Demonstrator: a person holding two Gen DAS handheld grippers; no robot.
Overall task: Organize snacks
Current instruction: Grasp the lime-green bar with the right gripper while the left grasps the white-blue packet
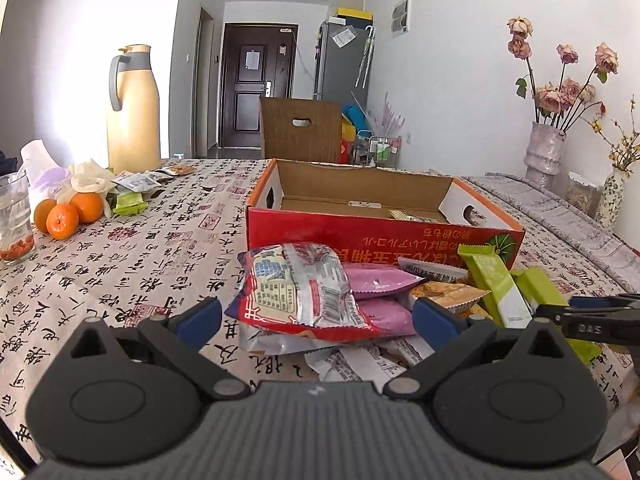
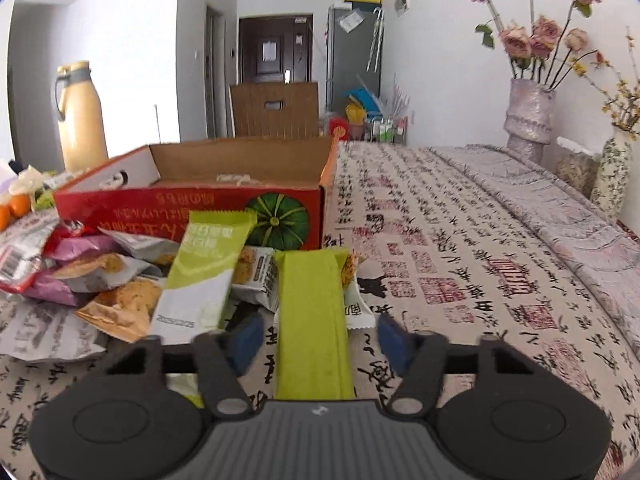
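Snacks [image 1: 320, 296] are heaped in a messy pile on the table, right up against the front wall of a red cardboard box [image 1: 360, 232] with a green pumpkin printed on it. On top of the heap sits a red and silver crinkly bag [image 1: 296, 288], with purple packets [image 1: 380, 280] under it and a couple of biscuit packs poking out. Off the right end of the pile lies a plain lime green bar [image 2: 314, 320], and next to it a green and white bar [image 2: 200, 280] leaning on the heap.

Right gripper [image 2: 316, 338] has its blue pads on either side of that lime green bar, but there's a visible gap on both sides, so it's not pinching it, jaws apart with the bar between them. Left gripper [image 1: 316, 318] is spread wide, hovering low in front of the red and silver bag with nothing in it.

Inside the box you can only make out one small packet [image 1: 408, 216] near the far side. The table is covered in a calligraphy-print tablecloth [image 1: 168, 240]. Further left there are some oranges [image 1: 64, 216], a glass [image 1: 14, 220] and a tall cream thermos jug [image 1: 134, 108]. Over on the right, a vase of dried roses [image 2: 528, 112] stands by the wall.
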